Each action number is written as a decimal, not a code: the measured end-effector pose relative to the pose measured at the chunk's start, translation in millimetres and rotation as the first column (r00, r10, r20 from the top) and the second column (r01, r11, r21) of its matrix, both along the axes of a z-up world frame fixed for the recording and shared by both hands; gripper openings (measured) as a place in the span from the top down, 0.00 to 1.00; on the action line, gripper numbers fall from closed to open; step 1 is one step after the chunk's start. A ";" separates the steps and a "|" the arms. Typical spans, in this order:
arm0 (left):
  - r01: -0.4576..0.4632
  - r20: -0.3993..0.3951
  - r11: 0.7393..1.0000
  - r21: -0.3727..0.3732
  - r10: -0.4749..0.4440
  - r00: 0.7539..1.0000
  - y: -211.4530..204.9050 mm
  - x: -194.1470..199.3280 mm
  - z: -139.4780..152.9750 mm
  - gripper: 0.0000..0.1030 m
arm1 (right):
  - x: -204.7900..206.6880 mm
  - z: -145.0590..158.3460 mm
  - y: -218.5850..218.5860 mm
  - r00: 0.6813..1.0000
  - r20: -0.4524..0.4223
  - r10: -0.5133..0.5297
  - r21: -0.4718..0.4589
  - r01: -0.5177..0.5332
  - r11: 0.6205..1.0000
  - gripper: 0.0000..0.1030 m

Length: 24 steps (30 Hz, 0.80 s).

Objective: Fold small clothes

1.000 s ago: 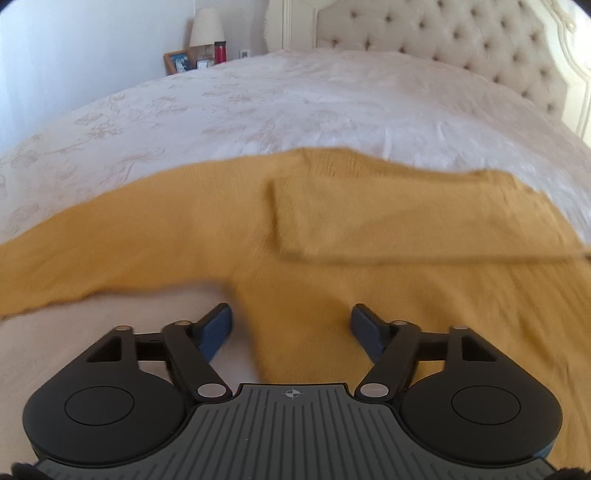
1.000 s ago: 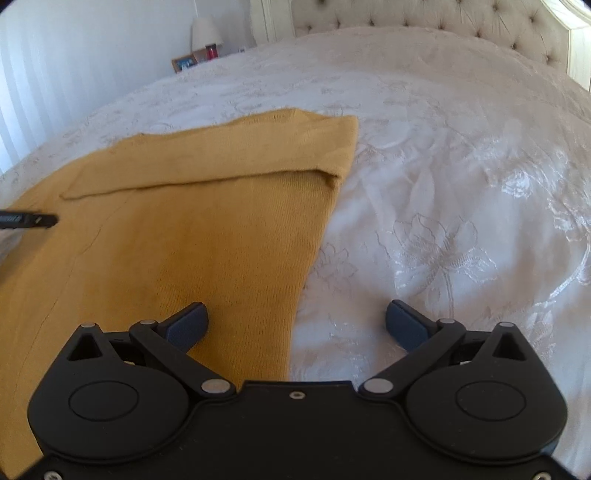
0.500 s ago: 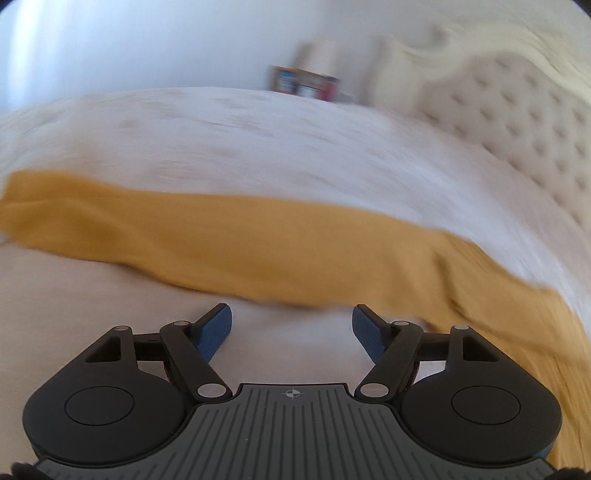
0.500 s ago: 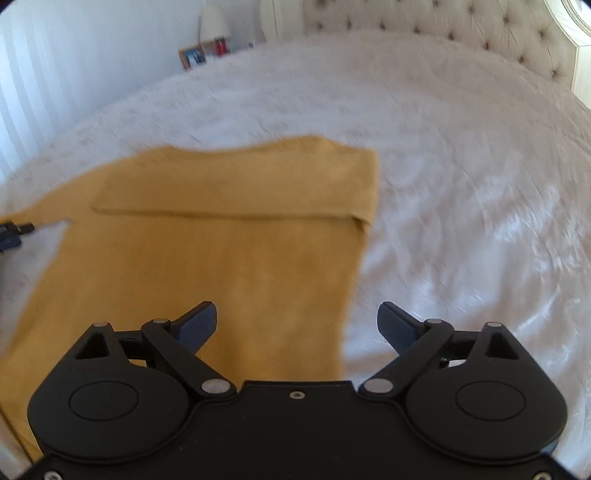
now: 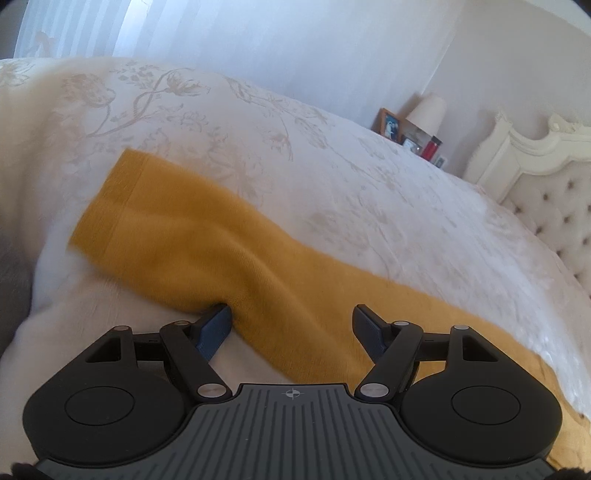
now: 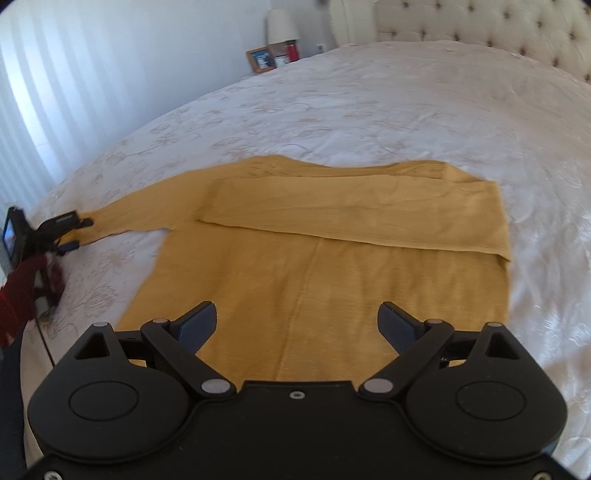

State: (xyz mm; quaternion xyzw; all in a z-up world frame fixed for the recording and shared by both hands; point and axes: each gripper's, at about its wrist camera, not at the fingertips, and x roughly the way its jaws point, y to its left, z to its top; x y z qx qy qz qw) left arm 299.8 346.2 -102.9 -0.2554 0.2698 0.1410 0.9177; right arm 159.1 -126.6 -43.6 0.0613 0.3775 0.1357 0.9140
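Note:
A mustard-yellow sweater (image 6: 314,280) lies flat on the white bedspread (image 6: 424,110). One sleeve is folded across its chest (image 6: 351,210). The other sleeve (image 5: 229,251) stretches out to the side, its cuff (image 5: 110,199) ahead of my left gripper. My left gripper (image 5: 291,325) is open low over this sleeve, with one fingertip (image 5: 218,321) at the sleeve's near edge. It also shows small at the left of the right wrist view, left gripper (image 6: 77,233) at the sleeve's end. My right gripper (image 6: 297,325) hangs open above the sweater's lower body and holds nothing.
A tufted headboard (image 6: 480,22) closes the far end of the bed. A bedside table carries a lamp (image 5: 426,112), a photo frame (image 5: 389,125) and a red bottle (image 5: 430,147). A person's dark red sleeve (image 6: 18,295) is at the bed's left edge. Curtains (image 6: 74,74) hang behind.
My left gripper swung from the sweater's body out along the stretched sleeve and rolled. My right gripper pulled back and rose, so more of the sweater shows. Both stayed open.

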 end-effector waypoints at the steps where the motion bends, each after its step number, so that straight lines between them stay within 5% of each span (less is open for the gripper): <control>1: -0.001 0.002 1.000 0.001 0.001 1.000 2.0 3.9 0.1 0.32 | 0.1 -0.6 1.5 1.000 -0.001 0.002 0.003 -0.002 1.000 0.08; 3: 0.001 0.006 1.000 0.009 -0.001 1.000 5.7 5.7 -0.2 0.38 | -0.6 -1.9 1.8 1.000 -0.005 0.002 0.013 -0.002 1.000 0.08; 6: -0.004 0.005 1.000 0.018 0.004 1.000 6.7 7.4 3.9 0.94 | 0.0 -4.2 -0.1 1.000 -0.011 -0.003 0.021 0.004 1.000 0.08; 10: 0.032 0.059 0.998 0.055 -0.035 0.998 -9.2 5.8 29.8 0.95 | -0.9 -7.2 -5.7 1.000 -0.012 -0.008 0.033 0.008 0.999 0.08; 15: 0.159 0.118 0.976 0.147 -0.177 0.977 -76.3 12.3 81.5 0.95 | -3.3 -13.5 -17.4 1.000 -0.017 -0.021 0.044 0.022 0.999 0.09; 20: 0.331 0.148 0.910 0.250 -0.374 0.915 -182.1 22.6 115.8 0.95 | -12.0 -20.0 -40.6 0.998 -0.024 -0.063 0.072 0.064 0.995 0.08; 24: 0.468 0.121 0.845 0.259 -0.509 0.852 -266.8 33.0 106.4 0.94 | -19.0 -24.9 -62.2 0.995 -0.031 -0.097 0.094 0.100 0.991 0.08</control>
